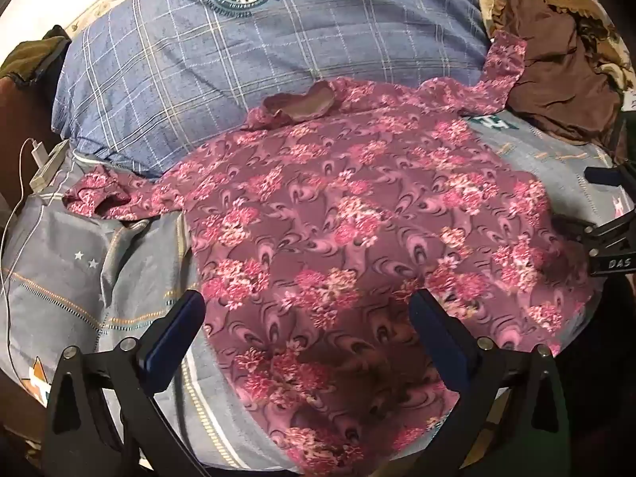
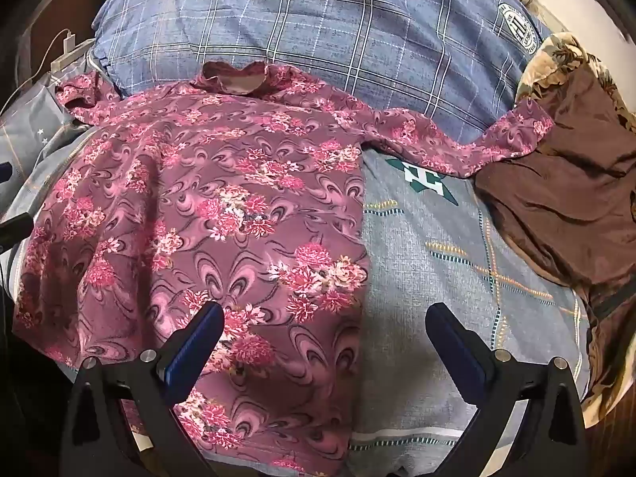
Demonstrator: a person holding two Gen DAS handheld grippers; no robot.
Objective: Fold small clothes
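A blue plaid pillow (image 1: 246,63) with round crest emblems fills the twelve o'clock stretch of the bed. Beneath it lies a grey-blue bedsheet (image 2: 449,262) with dotted lines and a green emblem. At two o'clock a brown cloth (image 2: 564,198) lies crumpled on a tan floral blanket (image 1: 596,24). At nine o'clock, a white charger (image 1: 43,167) with its cable sits at the bed's edge.

We hold the left tool (image 1: 306,318) tilted steeply downward, its two blue-padded fingers (image 1: 175,330) spread wide with nothing pinched between them. Our right tool (image 2: 324,332) tilts down likewise, its fingers (image 2: 196,346) equally wide apart and gripping nothing. Its black frame also shows at the left view's right edge.
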